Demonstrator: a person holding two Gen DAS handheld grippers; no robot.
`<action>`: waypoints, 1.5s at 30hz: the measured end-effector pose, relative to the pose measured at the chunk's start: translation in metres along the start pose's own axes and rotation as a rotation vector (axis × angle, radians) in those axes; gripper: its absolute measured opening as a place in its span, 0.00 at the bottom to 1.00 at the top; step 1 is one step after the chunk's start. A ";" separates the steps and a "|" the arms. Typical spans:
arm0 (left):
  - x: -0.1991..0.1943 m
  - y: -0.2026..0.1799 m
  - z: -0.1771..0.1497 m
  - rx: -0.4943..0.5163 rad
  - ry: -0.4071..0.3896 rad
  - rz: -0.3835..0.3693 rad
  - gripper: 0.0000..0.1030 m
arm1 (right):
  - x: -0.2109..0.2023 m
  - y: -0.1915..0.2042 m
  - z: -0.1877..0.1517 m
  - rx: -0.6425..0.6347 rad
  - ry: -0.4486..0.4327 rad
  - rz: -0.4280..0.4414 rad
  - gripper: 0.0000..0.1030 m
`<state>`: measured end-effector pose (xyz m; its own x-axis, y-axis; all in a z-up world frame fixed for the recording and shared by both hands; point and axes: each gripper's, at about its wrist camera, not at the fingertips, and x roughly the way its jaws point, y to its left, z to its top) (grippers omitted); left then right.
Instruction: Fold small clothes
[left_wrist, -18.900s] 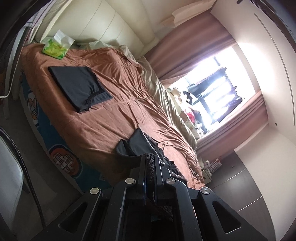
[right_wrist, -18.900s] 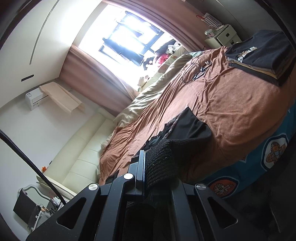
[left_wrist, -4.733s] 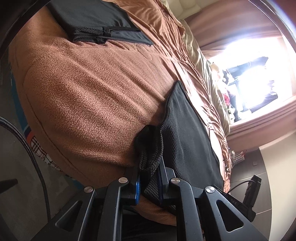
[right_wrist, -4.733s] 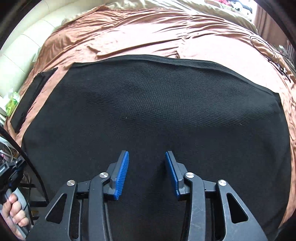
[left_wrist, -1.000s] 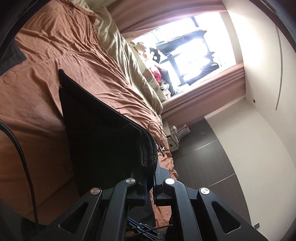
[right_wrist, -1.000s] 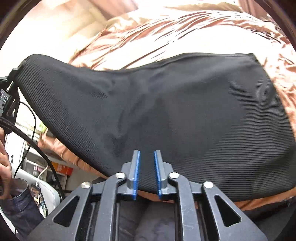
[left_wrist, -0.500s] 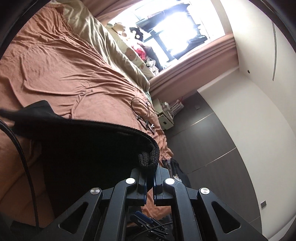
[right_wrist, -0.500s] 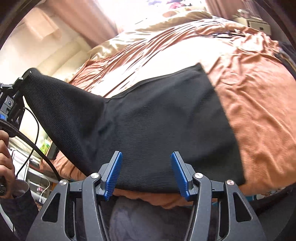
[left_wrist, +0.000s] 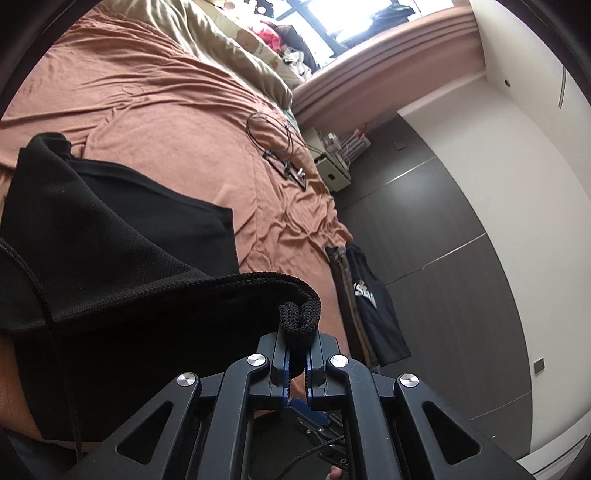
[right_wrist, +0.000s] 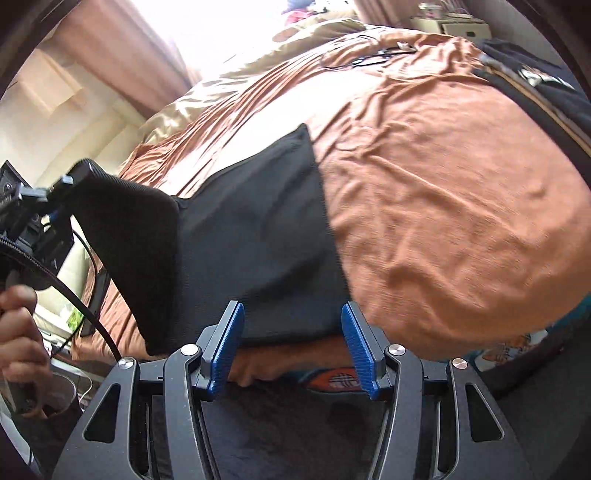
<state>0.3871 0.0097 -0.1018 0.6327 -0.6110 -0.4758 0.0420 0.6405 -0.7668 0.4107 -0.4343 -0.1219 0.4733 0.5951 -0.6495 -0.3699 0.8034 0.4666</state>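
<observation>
A bedroom, with a wide bed (right_wrist: 443, 206) under a rust-brown blanket serving as the work surface, a bright window and curtains beyond its far edge. The left gripper (left_wrist: 297, 363) is clamped tight on a bunched, hemmed corner of the black knit garment (left_wrist: 122, 243), which it holds lifted above the near edge of the bed so that the cloth arches up from the blanket. The right gripper (right_wrist: 291, 343) hangs just off the near edge with its blue pads (right_wrist: 360, 349) spread wide and nothing between them; the garment's lower hem lies just ahead of it. The rest of the garment (right_wrist: 258, 240) lies flat near the near edge, its far corner pointing toward the middle of the bed. This looks like the folding-over step: one side is raised and appears ready to be carried across the flat half. The next move likely calls for laying the lifted corner down level with the opposite edge, and letting go only once the hems line up (the right gripper could pin or smooth the flat part). No containers are in view; a stack of folded dark clothes (left_wrist: 369, 306) sits at the bed's right-hand corner, and a tangle of cable (left_wrist: 280, 147) lies farther up the blanket.
</observation>
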 end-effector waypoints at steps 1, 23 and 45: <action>0.007 -0.002 -0.005 0.005 0.014 0.006 0.03 | -0.001 -0.003 -0.002 0.005 0.003 -0.002 0.51; -0.032 0.078 -0.020 0.053 0.104 0.296 0.61 | 0.041 0.039 0.023 -0.294 0.129 -0.039 0.51; -0.036 0.150 -0.052 0.040 0.205 0.520 0.61 | 0.070 0.053 0.068 -0.376 0.163 -0.047 0.04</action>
<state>0.3305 0.1042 -0.2221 0.4143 -0.2856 -0.8642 -0.2038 0.8963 -0.3939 0.4785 -0.3482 -0.1019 0.3745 0.5230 -0.7656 -0.6318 0.7483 0.2021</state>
